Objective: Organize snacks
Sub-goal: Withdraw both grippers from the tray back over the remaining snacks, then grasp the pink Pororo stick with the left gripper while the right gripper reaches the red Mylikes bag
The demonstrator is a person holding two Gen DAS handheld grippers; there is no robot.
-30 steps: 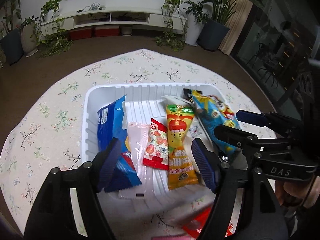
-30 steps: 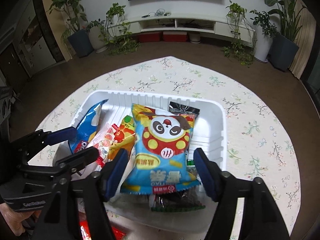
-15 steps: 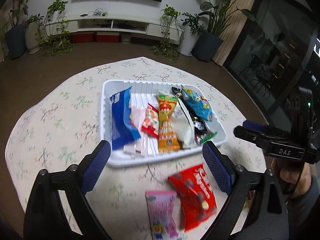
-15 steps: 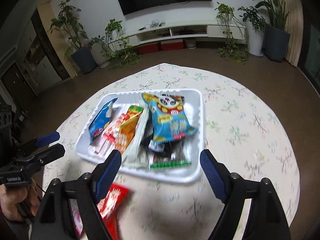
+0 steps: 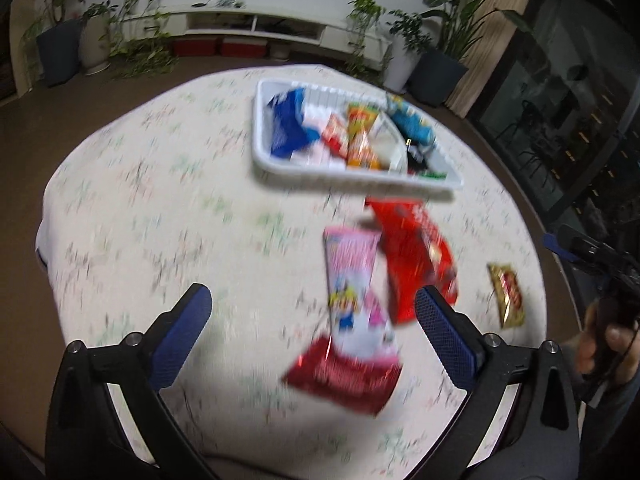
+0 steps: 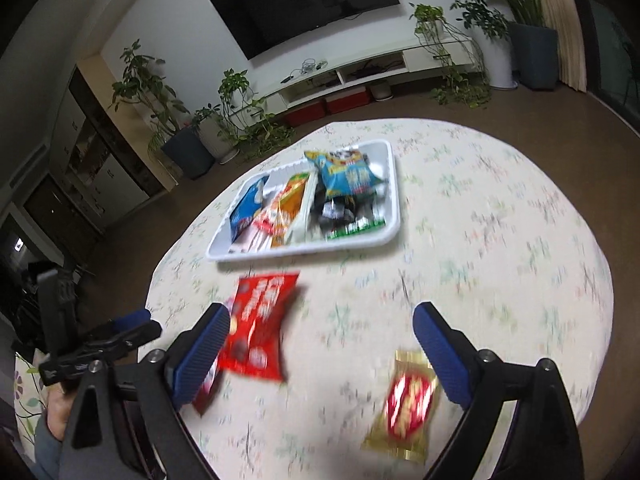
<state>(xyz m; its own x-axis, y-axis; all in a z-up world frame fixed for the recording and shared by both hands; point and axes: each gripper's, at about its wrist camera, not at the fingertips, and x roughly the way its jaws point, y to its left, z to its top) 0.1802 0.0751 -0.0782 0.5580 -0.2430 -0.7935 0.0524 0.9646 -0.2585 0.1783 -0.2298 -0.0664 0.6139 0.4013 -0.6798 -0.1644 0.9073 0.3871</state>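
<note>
A white tray [image 5: 276, 162] holding several snack packs sits far back on the round table; it also shows in the right wrist view [image 6: 394, 176]. On the cloth lie a pink pack [image 5: 354, 280], a red pack [image 5: 412, 248] [image 6: 260, 320], a dark red pack [image 5: 344, 374] and a gold-red pack [image 5: 508, 294] [image 6: 408, 396]. My left gripper [image 5: 312, 336] is open and empty above the pink and dark red packs. My right gripper [image 6: 320, 352] is open and empty, between the red pack and the gold-red pack.
The table has a floral cloth [image 5: 160, 208] and a round edge near both grippers. The other gripper appears at the right edge of the left view [image 5: 592, 252] and the left edge of the right view [image 6: 100, 340]. Plants and a TV shelf stand behind.
Both grippers have pulled back and up from the tray toward the table's near edge. The loose packs on the cloth have come into view. Both stay open.
</note>
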